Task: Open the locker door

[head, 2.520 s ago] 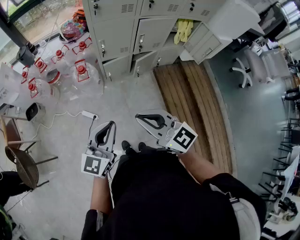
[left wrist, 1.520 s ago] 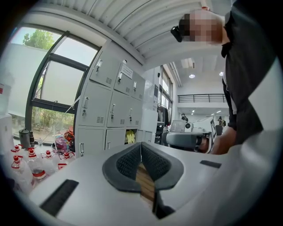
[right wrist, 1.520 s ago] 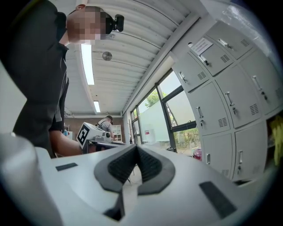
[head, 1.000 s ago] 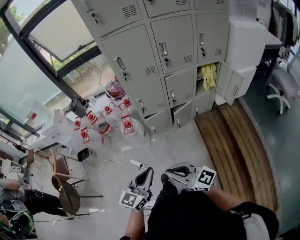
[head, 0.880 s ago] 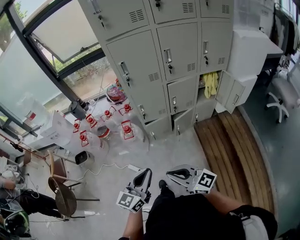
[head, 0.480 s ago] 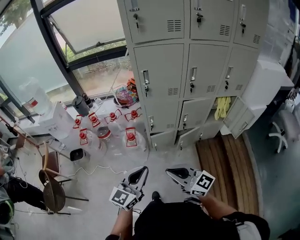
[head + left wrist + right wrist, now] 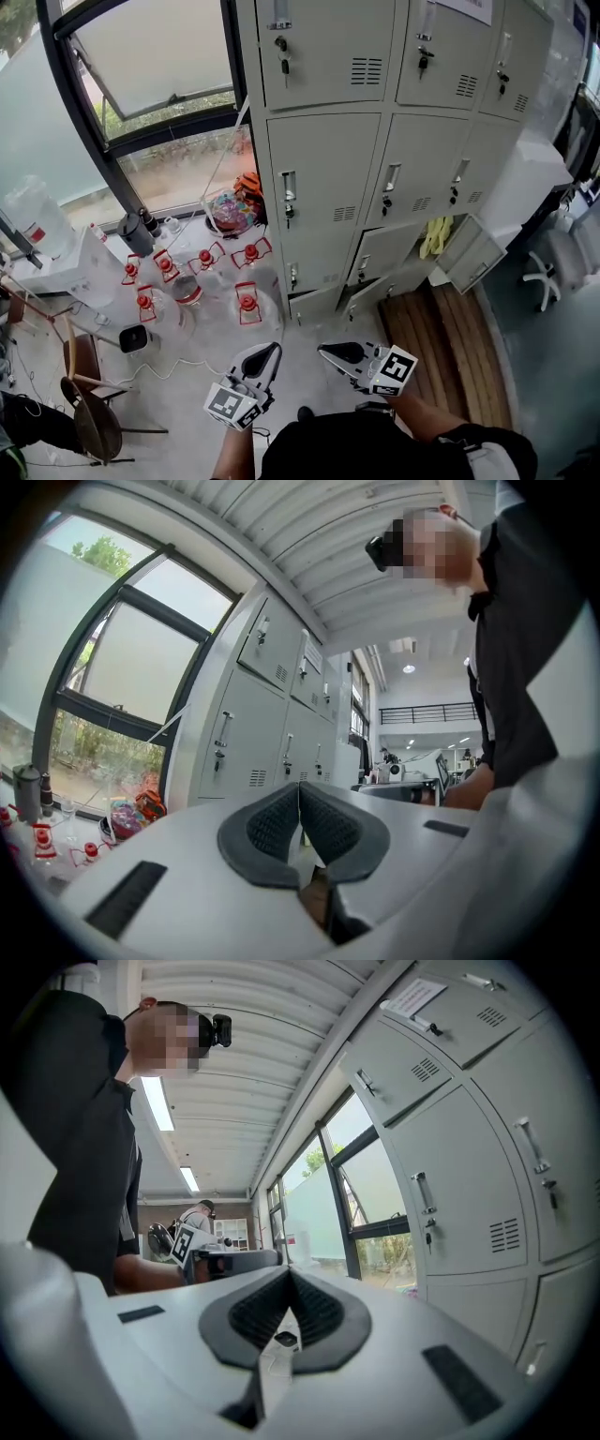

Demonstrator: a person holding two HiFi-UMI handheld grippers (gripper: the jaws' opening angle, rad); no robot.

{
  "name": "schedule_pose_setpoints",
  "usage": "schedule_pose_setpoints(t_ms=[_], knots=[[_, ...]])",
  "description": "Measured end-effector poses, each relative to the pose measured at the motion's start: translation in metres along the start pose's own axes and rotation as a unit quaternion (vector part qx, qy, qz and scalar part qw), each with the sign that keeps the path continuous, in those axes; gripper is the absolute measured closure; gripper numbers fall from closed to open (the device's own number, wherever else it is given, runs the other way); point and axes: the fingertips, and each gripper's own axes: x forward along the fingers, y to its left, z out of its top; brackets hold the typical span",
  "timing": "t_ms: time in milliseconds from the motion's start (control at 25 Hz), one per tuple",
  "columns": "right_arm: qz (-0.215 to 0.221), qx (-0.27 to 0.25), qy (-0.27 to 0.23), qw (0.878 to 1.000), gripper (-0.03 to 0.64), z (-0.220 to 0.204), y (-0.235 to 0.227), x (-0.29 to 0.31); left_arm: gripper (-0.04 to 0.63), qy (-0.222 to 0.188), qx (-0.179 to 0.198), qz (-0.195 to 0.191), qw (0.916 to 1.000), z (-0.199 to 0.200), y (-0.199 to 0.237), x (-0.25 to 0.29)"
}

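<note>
The left gripper (image 7: 270, 351) has its fingers (image 7: 272, 822) clenched pad against pad, with nothing between them; the right gripper (image 7: 326, 352) is likewise closed, its fingers (image 7: 319, 1312) meeting at the tips and holding nothing. Both grippers are held level, side by side and a little apart, above the floor (image 7: 187, 375).

The grey lockers (image 7: 394, 56) stand well ahead of both pairs of fingers, untouched by either; the locker door (image 7: 323, 187) of the middle row, straight beyond the left fingers, is shut, its handle upright at its left edge; the doors beside it and above it are shut too. Lower down, ahead and to the right of the right fingers, one door (image 7: 473, 258) hangs wide open, with a yellow item (image 7: 433, 236) in the compartment beside it.

To the left of the left fingers, clear jugs (image 7: 246, 302) with red caps stand on the floor below a window (image 7: 159, 66); to the right of the right fingers lie wooden boards (image 7: 450, 347).
</note>
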Motion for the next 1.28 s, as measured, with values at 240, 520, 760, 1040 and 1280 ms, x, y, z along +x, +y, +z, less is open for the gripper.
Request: schedule_pose_setpoints(t_ms=[240,520,760,1040,1280], knots=[[-0.013,-0.003,0.003,1.000,0.606,0.008,-0.042,0.024,0.578,0.007,-0.016,-0.034,0.9993,-0.007,0.038,0.050],[0.013,-0.015,-0.009,1.000,0.606,0.031,-0.108,0.023,0.578,0.004,-0.011,-0.023,0.9997,0.001,0.074,0.127],[0.099,-0.019,-0.037,0.994,0.606,0.070,-0.159,0.045,0.578,-0.008,0.017,0.028,0.9994,0.048,0.095,0.163],[0.149,-0.045,-0.061,0.986,0.606,0.107,-0.212,0.063,0.578,-0.018,0.026,0.083,0.9960,0.079,0.129,0.189],[0.161,-0.048,-0.056,0.984,0.606,0.114,-0.227,0.088,0.578,-0.008,0.043,0.076,0.9962,0.112,0.149,0.188]])
